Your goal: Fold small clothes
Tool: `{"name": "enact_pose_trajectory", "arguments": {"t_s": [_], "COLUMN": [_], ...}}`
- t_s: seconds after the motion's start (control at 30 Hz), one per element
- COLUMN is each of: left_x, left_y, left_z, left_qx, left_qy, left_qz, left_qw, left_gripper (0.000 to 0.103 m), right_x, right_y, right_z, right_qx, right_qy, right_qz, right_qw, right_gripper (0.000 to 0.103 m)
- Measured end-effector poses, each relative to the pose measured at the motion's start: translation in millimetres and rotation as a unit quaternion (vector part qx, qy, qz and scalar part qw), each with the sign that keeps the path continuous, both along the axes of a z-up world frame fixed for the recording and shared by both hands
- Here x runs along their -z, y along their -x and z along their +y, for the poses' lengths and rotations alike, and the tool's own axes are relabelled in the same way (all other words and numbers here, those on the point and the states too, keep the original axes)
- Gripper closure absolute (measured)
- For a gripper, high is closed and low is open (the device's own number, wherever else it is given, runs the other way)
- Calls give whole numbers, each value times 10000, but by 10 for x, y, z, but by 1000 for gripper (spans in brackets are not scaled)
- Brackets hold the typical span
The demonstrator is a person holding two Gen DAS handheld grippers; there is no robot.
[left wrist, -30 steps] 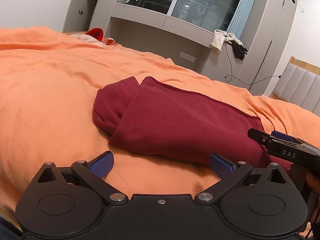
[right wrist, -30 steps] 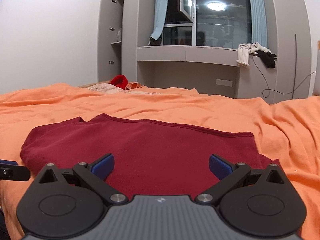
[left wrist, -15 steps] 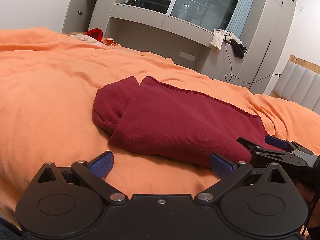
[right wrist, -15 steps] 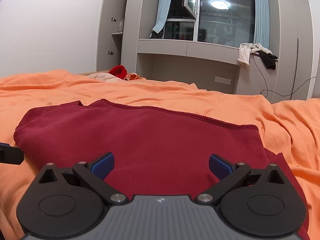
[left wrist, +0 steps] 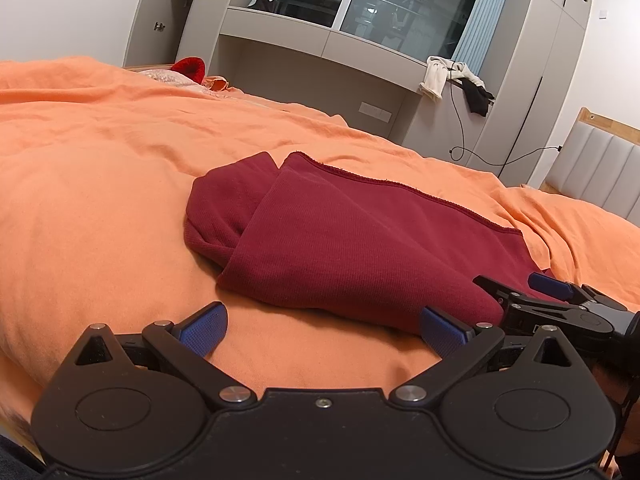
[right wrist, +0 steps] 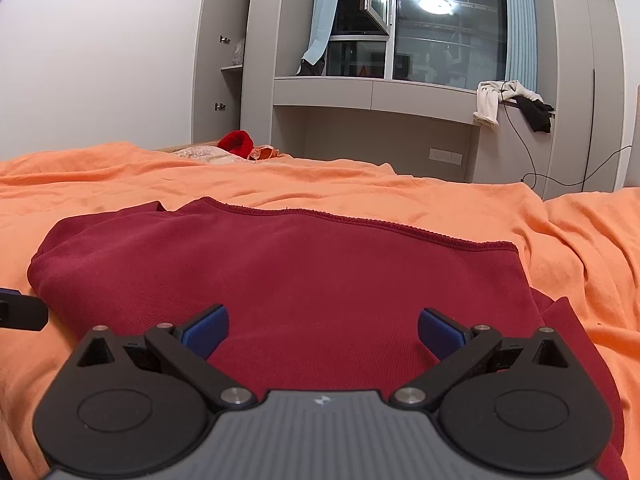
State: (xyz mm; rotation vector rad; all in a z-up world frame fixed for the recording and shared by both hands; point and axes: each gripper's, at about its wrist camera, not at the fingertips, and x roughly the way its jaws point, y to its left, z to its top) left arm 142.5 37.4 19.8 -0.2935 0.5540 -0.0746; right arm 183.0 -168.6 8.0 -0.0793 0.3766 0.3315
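A dark red knit garment (left wrist: 352,248) lies folded on the orange bedspread (left wrist: 100,200), one part tucked under at its left. It fills the middle of the right wrist view (right wrist: 304,280). My left gripper (left wrist: 323,330) is open and empty, low over the bedspread just in front of the garment's near edge. My right gripper (right wrist: 323,330) is open and empty, low over the garment's near part. It also shows in the left wrist view (left wrist: 524,286) at the garment's right end. One left fingertip (right wrist: 20,312) shows at the left edge of the right wrist view.
A red item (right wrist: 237,143) and patterned cloth lie at the bed's far side. Grey cabinets and a window ledge (right wrist: 372,94) stand behind, with white and black clothes (right wrist: 512,104) draped on it and a cable hanging. A padded headboard (left wrist: 600,176) is at the right.
My right gripper has moved forward and lower over the garment, closing in on its right end. My left gripper has barely moved. Both stay open.
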Motion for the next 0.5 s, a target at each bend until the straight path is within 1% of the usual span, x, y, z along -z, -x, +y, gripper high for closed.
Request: {"name": "enact_pose_trajectory", "arguments": {"t_s": [0.33,0.43,0.5], "left_x": [6,21,27], "left_y": [7,-1,-9], "left_z": [4,57,117], "left_qx": [-5,-32,-43], "left_qy": [38,269,566], "left_qz": [-2,3,-4], "left_qw": [10000,9996,9984], "left_gripper": [1,1,1], "right_x": [12,16,19], "right_y": [7,23,35], "right_z": [6,18,29], "right_qx": [1,24,37], "right_qy": [4,16,22], "right_qz": [-28,-72,-91], "right_qw": [10000,10000,9999], "right_gripper": [0,0,0]}}
